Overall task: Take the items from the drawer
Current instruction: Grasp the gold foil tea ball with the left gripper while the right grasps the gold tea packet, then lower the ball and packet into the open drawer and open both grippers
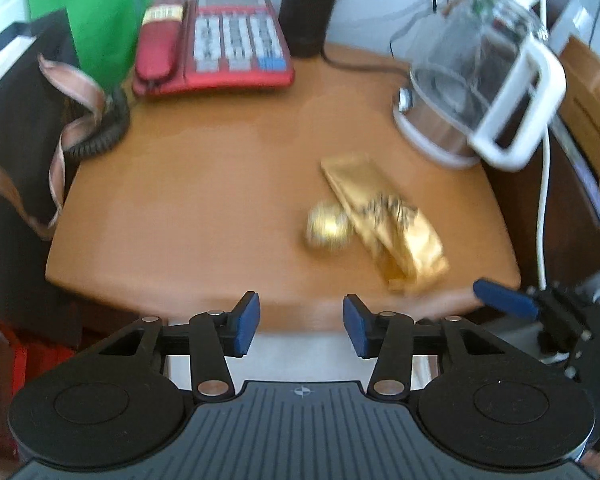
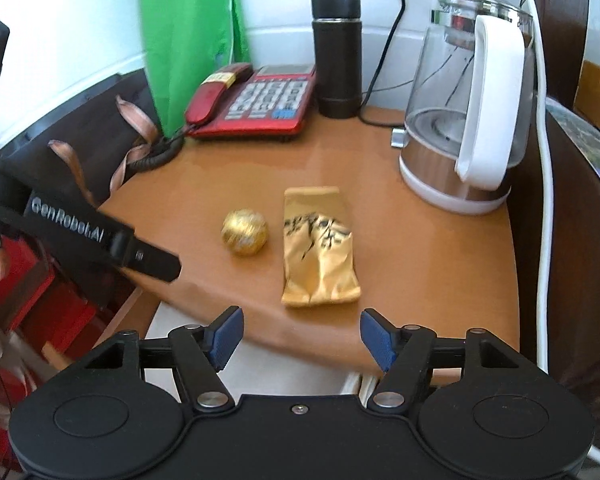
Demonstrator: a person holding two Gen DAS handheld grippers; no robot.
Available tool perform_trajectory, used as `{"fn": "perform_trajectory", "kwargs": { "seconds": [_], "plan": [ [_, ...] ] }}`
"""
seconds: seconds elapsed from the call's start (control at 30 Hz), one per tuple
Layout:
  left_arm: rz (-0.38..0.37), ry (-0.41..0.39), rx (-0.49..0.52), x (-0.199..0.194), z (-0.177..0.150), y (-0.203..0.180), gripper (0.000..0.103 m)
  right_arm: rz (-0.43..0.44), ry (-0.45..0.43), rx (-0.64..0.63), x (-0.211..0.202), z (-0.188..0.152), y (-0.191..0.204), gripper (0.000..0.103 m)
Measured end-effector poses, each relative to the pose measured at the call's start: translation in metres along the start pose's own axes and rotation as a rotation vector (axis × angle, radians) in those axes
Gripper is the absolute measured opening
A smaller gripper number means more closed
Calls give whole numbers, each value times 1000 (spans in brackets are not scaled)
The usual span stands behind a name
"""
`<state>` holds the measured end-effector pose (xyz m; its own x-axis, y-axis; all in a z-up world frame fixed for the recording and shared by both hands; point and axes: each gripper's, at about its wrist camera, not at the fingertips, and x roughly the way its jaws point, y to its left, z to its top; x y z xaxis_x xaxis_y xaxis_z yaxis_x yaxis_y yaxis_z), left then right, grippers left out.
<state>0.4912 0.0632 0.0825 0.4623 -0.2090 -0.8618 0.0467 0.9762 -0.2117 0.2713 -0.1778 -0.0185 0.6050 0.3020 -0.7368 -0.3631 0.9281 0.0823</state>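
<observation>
Gold foil catches the light on both task things: a crinkled foil ball (image 2: 244, 232) and a flat, creased gold packet (image 2: 318, 248) printed with black brush characters. They lie on the smooth orange-brown wooden tabletop (image 2: 420, 264), the ball just to the left of the packet, apparently touching it in the blurred left wrist view (image 1: 327, 227) (image 1: 384, 220) but slightly apart in the right wrist view. The packet's lower end reaches near the tabletop's rounded front edge.

Beyond the packet, at the back right, stands a glass kettle (image 2: 464, 120) with a white plastic handle and a steel base. Back left of the packet sits a glossy red telephone (image 2: 255, 100) with its coiled black cord (image 2: 155, 156) trailing off the tabletop's left side; a matte black cylindrical flask (image 2: 336, 52) stands upright between telephone and kettle. Bare wood spreads from the packet leftward and toward the telephone.

Below the front edge, a pale surface shows under the tabletop, with a wooden side wall at its left; I cannot tell for sure whether this is the drawer.

Each gripper has black linkages and blue ribbed pads. The left gripper (image 1: 302, 326) has its fingers moderately spread, holding nothing, hovering in front of the tabletop's edge. The right gripper (image 2: 302, 338) has its fingers spread wider, also holding nothing, in front of the edge below the packet.
</observation>
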Motion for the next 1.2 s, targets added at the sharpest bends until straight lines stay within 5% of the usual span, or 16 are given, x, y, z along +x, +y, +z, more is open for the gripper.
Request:
{"fn": "perform_trajectory", "kwargs": {
  "seconds": [0.23,0.43,0.7,0.93,1.2],
  "plan": [
    [-34,-58,-29,21,33,-4,54,5,-7,-8,29,23,-6,63],
    [-55,-29,-90,54,38,1,54,-11,12,-14,50,29,-6,62],
    [-37,-3,-109,77,33,3,40,-10,36,-20,63,26,-5,53],
    [-22,1,-74,69,23,0,38,18,38,-49,52,21,3,48],
    [-47,20,-20,38,-27,6,38,74,57,-72,19,-11,25,48]
  ]
}}
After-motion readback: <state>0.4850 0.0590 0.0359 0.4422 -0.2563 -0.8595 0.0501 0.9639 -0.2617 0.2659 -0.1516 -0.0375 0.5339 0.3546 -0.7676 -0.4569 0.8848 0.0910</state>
